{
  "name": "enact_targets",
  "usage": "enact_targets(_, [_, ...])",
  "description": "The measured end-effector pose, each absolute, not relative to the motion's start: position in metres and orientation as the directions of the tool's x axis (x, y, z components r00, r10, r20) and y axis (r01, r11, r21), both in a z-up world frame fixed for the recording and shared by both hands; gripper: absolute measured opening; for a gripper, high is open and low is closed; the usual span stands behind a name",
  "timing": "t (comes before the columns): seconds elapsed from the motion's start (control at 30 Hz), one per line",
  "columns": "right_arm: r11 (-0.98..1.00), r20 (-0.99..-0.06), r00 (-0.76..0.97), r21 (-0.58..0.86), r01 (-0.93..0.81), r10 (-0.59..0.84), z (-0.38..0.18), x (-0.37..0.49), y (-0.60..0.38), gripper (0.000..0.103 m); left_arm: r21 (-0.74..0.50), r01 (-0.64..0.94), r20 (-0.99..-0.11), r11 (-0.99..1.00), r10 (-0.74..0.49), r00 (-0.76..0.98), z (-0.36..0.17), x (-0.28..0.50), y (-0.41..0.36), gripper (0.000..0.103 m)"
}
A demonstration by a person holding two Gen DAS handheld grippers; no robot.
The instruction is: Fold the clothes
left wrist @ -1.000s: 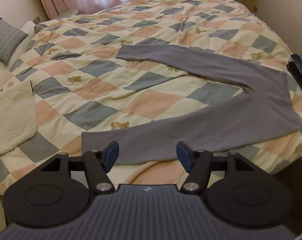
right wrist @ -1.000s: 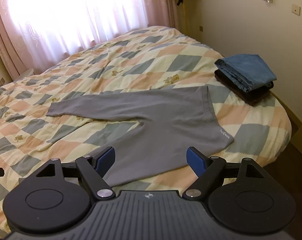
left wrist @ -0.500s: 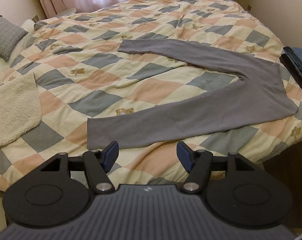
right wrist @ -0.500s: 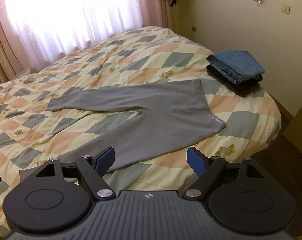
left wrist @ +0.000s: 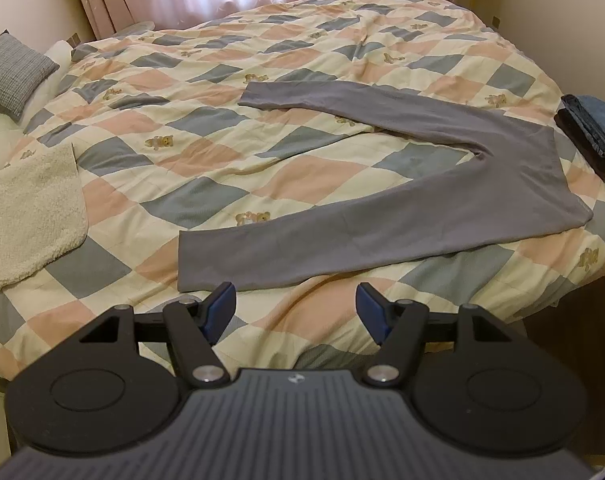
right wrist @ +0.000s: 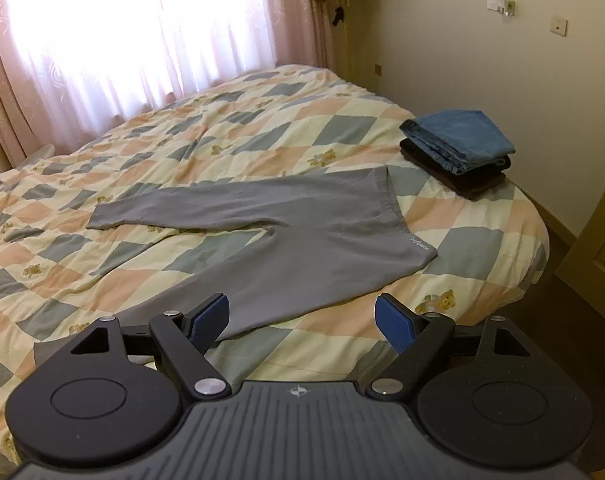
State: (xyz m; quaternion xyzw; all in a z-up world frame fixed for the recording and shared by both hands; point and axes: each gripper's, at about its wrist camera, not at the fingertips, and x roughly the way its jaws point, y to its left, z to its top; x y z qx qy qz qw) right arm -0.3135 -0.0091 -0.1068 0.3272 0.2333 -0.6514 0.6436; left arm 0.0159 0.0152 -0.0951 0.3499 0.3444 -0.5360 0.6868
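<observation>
Grey leggings [left wrist: 442, 204] lie flat on the checked bedspread [left wrist: 206, 152], legs spread in a V, waistband to the right. They also show in the right wrist view [right wrist: 302, 236]. My left gripper [left wrist: 295, 312] is open and empty, held back over the bed's near edge just short of the near leg's cuff [left wrist: 198, 258]. My right gripper [right wrist: 302, 322] is open and empty, above the near leg, short of the waistband [right wrist: 402, 220].
A stack of folded clothes, blue jeans on top [right wrist: 460, 142], sits at the bed's right edge and shows in the left wrist view [left wrist: 592, 130]. A cream fleece cloth [left wrist: 30, 208] and a grey pillow [left wrist: 12, 72] lie at the left. A wall [right wrist: 482, 40] stands to the right.
Both grippers have drawn back and up from the leggings, so the garment sits farther off in both views. The leggings have not moved. Both stay open.
</observation>
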Motion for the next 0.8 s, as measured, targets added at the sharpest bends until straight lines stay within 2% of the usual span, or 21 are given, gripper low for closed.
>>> enact_targets(0.5, [-0.104, -0.736, 0.021, 0.124, 0.987, -0.677, -0.119, -0.321, -0.003, 0.083, 0.109, 0.98, -0.857, 0.167, -0.483, 0.178, -0.106, 0.015, 0.008, 0.065])
enact_targets(0.8, [-0.123, -0.768, 0.019, 0.127, 0.984, -0.64, -0.138, -0.334, -0.036, 0.083, 0.084, 0.982, -0.868, 0.17, -0.471, 0.156, -0.124, 0.009, -0.046, 0.066])
